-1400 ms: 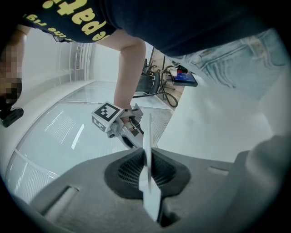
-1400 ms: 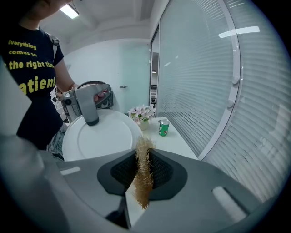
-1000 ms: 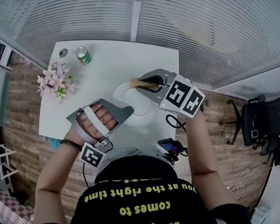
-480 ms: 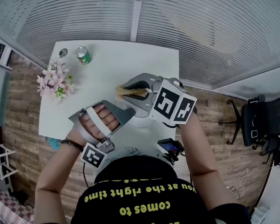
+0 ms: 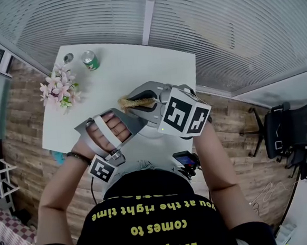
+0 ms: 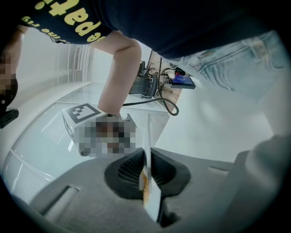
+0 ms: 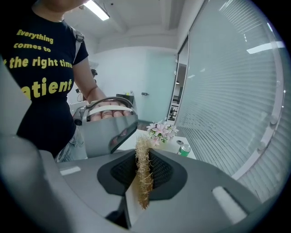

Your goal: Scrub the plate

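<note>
Two grips set: left gripper clamped on the plate rim at the table's near side, right gripper pinching a fibrous scrubber; plate likely stiff, slick, breakable, so rim-hold suits.

The plate seems mostly hidden beneath right gripper.

The white table stood on a wood-plank floor. A green can stood upright near the table's 11 o'clock corner, with a small round grey object just beside it at its 9 o'clock. A bunch of pink flowers sat by the table's 9 o'clock edge.
</note>
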Demonstrator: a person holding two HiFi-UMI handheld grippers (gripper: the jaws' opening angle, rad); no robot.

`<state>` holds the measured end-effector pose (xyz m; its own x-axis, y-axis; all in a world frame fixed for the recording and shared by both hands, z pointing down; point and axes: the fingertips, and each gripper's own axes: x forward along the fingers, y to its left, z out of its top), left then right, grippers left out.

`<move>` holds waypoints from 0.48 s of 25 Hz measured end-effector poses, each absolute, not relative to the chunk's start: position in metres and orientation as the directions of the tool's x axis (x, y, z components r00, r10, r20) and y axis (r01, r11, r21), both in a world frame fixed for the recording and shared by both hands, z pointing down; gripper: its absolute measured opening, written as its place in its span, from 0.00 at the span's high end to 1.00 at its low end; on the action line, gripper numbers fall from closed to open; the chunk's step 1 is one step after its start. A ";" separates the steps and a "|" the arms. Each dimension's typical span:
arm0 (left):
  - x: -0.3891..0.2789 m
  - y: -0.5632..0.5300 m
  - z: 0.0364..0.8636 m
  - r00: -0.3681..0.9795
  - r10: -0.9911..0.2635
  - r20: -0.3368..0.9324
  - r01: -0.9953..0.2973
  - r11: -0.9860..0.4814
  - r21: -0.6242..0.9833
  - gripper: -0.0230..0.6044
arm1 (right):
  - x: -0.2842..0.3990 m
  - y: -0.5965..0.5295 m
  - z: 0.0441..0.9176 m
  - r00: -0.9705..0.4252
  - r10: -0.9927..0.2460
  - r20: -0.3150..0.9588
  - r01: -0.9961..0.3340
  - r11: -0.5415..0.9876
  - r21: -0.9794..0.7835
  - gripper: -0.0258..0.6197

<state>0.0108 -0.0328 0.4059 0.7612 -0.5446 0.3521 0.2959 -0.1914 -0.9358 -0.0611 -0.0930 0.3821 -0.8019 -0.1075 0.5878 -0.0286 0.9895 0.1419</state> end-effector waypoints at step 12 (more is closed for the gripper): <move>0.011 -0.031 0.408 0.765 -0.535 0.358 0.289 -0.212 -0.934 0.93 | -0.027 -0.132 0.419 -0.732 -0.211 0.648 -0.229 0.972 0.058 0.87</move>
